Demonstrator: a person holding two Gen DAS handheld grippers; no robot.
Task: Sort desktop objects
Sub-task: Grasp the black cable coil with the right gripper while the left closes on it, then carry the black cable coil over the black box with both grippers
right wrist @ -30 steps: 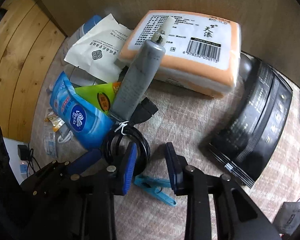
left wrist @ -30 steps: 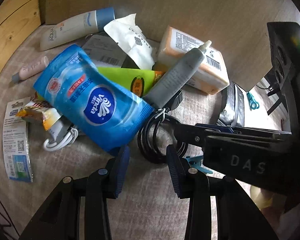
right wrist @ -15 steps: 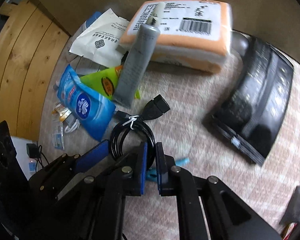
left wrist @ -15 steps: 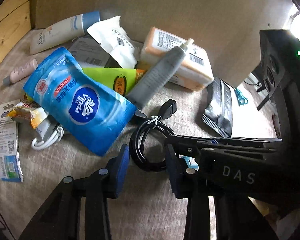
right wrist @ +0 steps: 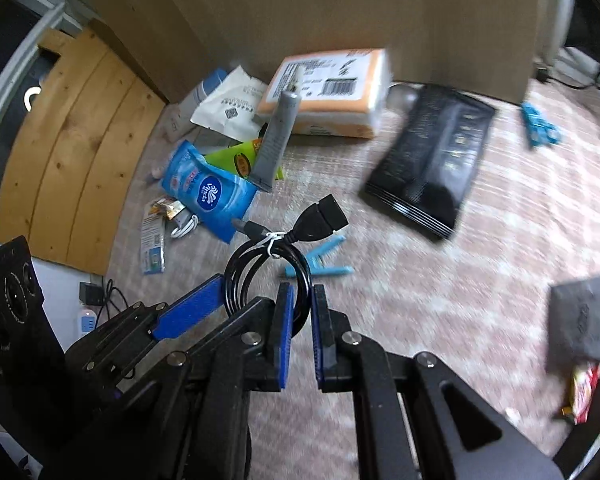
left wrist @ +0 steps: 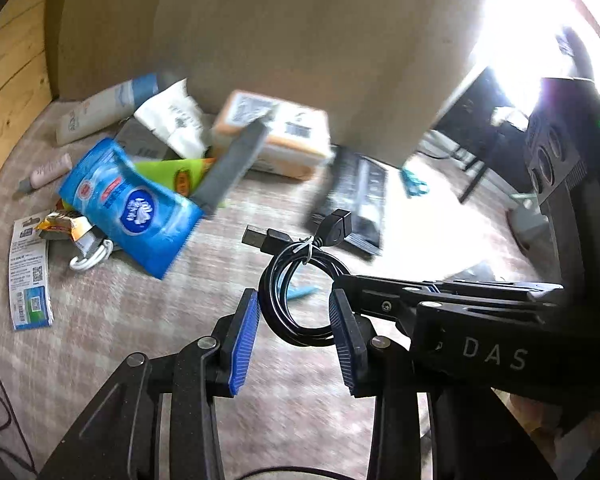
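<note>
The right gripper (right wrist: 300, 328) was clamped on the coiled black cable (right wrist: 268, 276), the left gripper (left wrist: 294, 336) stood open around it; the pile (left wrist: 140, 208) far left on the surface (left wrist: 100, 320) remained unsorted

We count one coiled black USB cable (right wrist: 268, 276), one blue tissue pack (right wrist: 208, 194), one orange-edged tissue pack (right wrist: 328, 92), one grey tube (right wrist: 276, 140), one black foil pouch (right wrist: 432, 160), two light-blue plastic clips (right wrist: 320, 260), and one white cable (left wrist: 94, 254).

The worktop (right wrist: 440, 300), covered in checked cloth, carries a blue tissue pack (right wrist: 208, 194), black pouch (right wrist: 432, 160), orange package (right wrist: 328, 92) and blue clothespin (right wrist: 324, 262).
</note>
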